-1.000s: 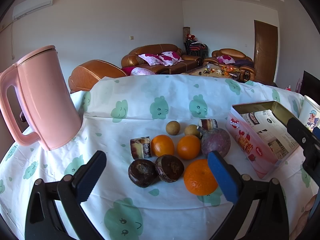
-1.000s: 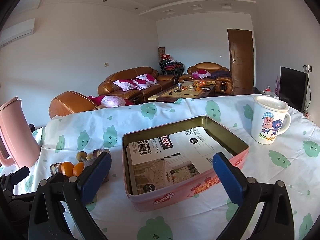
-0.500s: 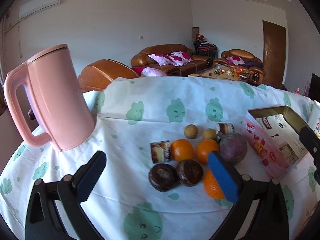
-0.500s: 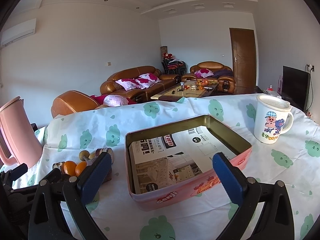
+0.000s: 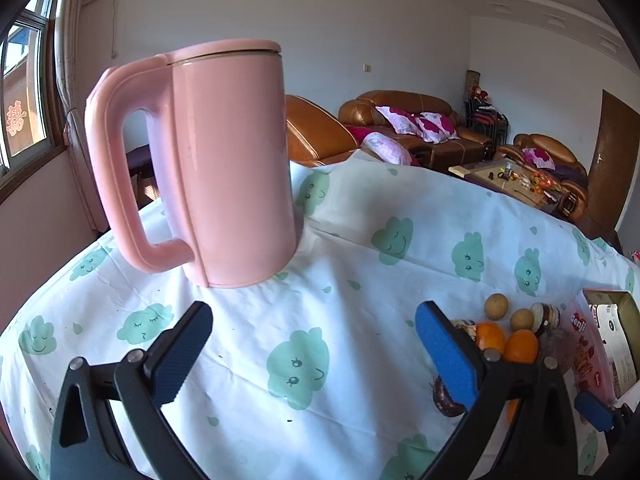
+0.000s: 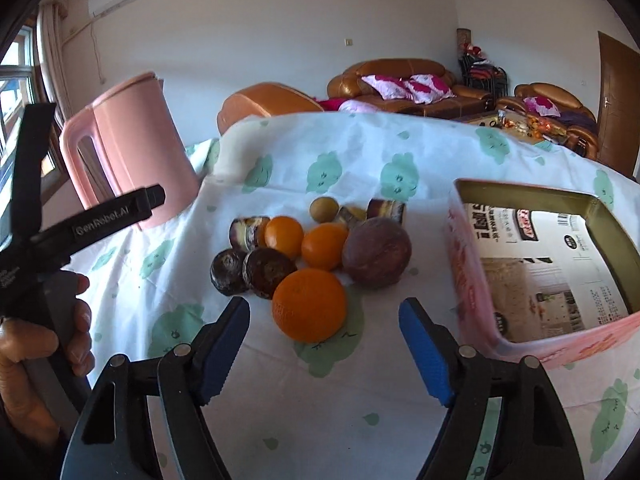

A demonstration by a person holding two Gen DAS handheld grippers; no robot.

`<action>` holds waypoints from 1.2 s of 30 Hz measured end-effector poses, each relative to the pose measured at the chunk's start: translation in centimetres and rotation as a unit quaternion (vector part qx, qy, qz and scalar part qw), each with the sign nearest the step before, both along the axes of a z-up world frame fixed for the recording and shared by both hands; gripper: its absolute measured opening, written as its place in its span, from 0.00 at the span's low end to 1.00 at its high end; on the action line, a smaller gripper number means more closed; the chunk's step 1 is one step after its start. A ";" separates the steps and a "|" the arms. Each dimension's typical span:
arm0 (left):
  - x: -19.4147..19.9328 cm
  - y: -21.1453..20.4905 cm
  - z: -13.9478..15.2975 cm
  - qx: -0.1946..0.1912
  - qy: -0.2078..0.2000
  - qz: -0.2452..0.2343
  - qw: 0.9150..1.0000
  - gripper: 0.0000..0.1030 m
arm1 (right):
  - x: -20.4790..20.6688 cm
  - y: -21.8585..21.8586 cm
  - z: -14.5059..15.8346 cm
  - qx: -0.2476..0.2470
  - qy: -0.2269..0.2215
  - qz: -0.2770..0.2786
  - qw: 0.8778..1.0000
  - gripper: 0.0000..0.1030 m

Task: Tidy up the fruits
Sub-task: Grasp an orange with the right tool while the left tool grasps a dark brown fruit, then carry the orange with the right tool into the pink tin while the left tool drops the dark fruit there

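Note:
A cluster of fruit lies on the cloud-print tablecloth (image 6: 320, 420): a large orange (image 6: 309, 305), two smaller oranges (image 6: 325, 246), a purple passion fruit (image 6: 376, 253), dark round fruits (image 6: 269, 267), small tan fruits (image 6: 324, 209) and cut cane pieces (image 6: 249, 232). An open pink tin (image 6: 552, 264) stands right of them. My right gripper (image 6: 324, 340) is open and empty, just short of the large orange. My left gripper (image 5: 314, 344) is open and empty, facing the pink kettle (image 5: 208, 168); the fruit (image 5: 504, 340) shows at its right.
The pink kettle (image 6: 128, 156) stands at the table's left back. The left tool and hand (image 6: 48, 280) sit left of the right gripper. Sofas (image 6: 400, 84) and a coffee table lie beyond the table.
My left gripper swung left, from facing the fruit to facing the kettle. My right gripper swung left, from the tin to the fruit cluster, close to the large orange.

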State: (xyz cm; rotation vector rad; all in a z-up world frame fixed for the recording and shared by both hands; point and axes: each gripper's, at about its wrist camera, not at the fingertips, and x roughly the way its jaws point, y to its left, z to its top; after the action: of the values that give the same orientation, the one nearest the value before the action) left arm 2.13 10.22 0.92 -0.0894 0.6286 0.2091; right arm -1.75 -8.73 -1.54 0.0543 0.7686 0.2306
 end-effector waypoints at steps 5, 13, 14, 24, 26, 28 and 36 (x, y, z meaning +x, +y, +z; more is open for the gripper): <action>0.5 -1.4 -0.3 0.021 0.016 -0.037 0.999 1.00 | 2.6 1.2 -1.8 -0.013 0.071 0.009 0.997 0.69; 0.7 -2.1 -0.5 -0.004 0.030 -0.091 0.995 0.92 | 1.8 0.2 -1.1 -0.016 0.049 0.016 0.999 0.47; 0.7 -2.2 -0.5 -0.005 0.028 -0.100 0.995 0.90 | 1.5 -0.4 -0.7 -0.010 0.039 0.011 0.999 0.47; -0.6 -9.0 -1.3 0.021 0.027 -0.279 0.960 0.70 | -1.0 -9.0 4.0 -0.008 -0.080 -0.095 0.992 0.47; -0.4 -10.1 -1.9 0.030 0.040 -0.298 0.953 0.63 | -1.3 -10.7 4.3 -0.023 -0.090 -0.119 0.989 0.47; 0.0 -10.9 -2.7 0.035 0.060 -0.312 0.947 0.48 | -1.5 -12.2 4.4 -0.029 -0.092 -0.135 0.986 0.47; 1.1 -11.4 -3.6 0.015 0.094 -0.339 0.936 0.39 | -1.7 -14.9 4.0 0.016 -0.066 -0.146 0.987 0.47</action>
State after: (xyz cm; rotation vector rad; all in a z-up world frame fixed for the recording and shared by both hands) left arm 3.24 -1.14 -2.63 0.1815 0.8119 -0.4480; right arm -3.43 -23.66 2.50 0.1784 0.6166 -0.0318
